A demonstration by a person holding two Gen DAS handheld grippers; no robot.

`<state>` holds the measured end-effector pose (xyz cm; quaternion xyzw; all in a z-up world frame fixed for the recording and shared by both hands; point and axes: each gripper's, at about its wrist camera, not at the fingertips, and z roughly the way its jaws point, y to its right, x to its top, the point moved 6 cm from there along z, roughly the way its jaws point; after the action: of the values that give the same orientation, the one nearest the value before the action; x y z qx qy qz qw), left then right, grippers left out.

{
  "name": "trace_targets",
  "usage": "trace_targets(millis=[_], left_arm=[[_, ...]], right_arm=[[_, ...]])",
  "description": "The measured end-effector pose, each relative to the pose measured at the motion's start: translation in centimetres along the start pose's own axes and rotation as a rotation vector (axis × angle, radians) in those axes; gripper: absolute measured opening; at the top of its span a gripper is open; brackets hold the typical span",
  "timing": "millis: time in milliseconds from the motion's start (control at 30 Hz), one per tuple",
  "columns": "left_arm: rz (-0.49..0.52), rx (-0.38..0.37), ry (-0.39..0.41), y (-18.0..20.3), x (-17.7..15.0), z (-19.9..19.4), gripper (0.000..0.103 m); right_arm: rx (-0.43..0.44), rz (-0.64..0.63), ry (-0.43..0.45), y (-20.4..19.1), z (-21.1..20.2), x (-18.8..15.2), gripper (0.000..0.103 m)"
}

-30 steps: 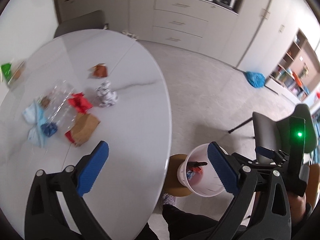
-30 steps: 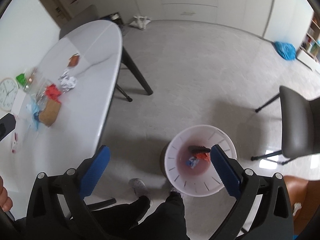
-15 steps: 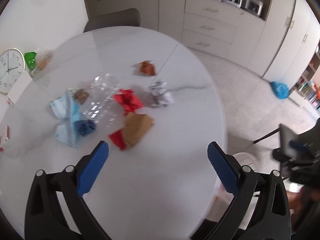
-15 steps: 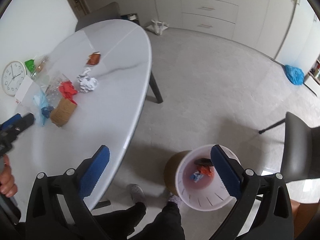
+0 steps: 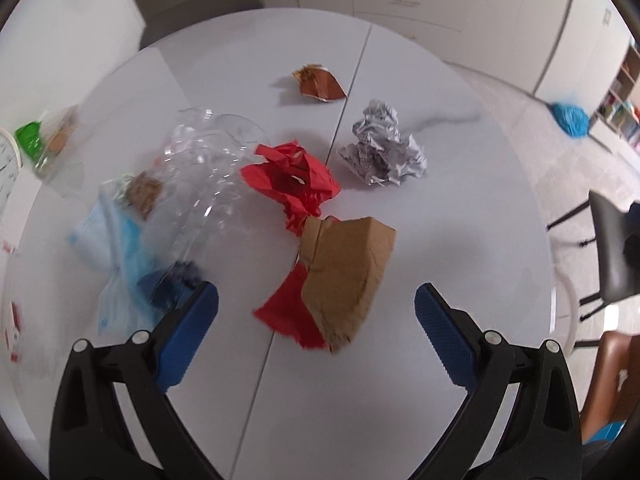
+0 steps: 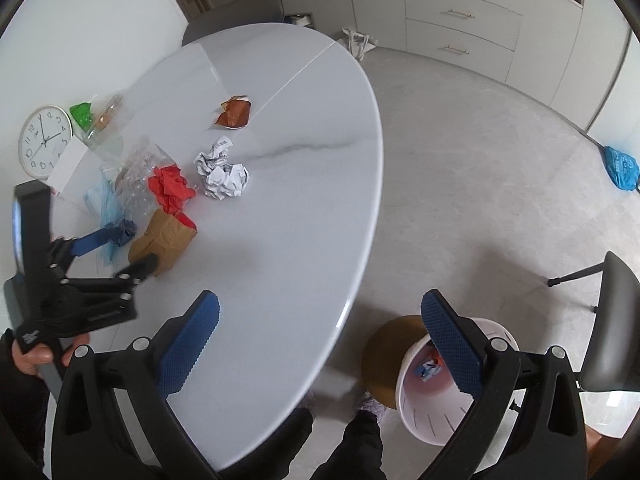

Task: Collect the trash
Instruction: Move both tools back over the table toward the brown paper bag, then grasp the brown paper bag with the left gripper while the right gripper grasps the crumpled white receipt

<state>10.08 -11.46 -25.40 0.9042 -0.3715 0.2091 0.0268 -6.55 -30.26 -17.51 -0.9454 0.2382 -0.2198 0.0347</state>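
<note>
Trash lies in a loose pile on the white oval table: a brown paper bag, red paper, a crumpled newsprint ball, a brown snack wrapper, clear crushed plastic, a pale blue bag and a dark blue wad. My left gripper is open just above the near end of the brown bag, holding nothing. My right gripper is open and empty over the table's near edge. The white bin stands on the floor at lower right with a few scraps inside.
A wall clock and a green-topped packet sit at the table's left end. A grey chair stands right of the bin, another behind the table. A brown stool is beside the bin. A blue bag lies on the floor.
The left gripper swung from above the bin to the table and closed in on the trash pile. The right gripper turned toward the table, so the bin slid to the lower right.
</note>
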Motion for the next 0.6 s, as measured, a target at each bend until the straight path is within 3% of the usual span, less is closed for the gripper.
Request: trace_targets(millis=[100, 333, 433, 600], left_arm=[[0.013, -0.004, -0.020, 0.0, 0.5, 1.4, 0.089], [-0.066, -0.055, -0.081, -0.3, 0.3, 3.4, 0.056], [-0.095, -0.062, -0.080, -0.3, 0.1, 3.2, 0.050], [-0.127, -0.092, -0.067, 0.0, -0.6, 1.5, 0.050]], right_arm=[[0.006, -0.003, -0.015, -0.3, 1.0, 0.9, 0.100], [0.004, -0.063, -0.037, -1.4, 3.2, 3.1, 0.100], [0.018, -0.098, -0.038, -2.2, 4.0, 4.2, 0.100], [0.065, -0.168, -0.021, -4.6, 5.4, 6.5, 0.100]])
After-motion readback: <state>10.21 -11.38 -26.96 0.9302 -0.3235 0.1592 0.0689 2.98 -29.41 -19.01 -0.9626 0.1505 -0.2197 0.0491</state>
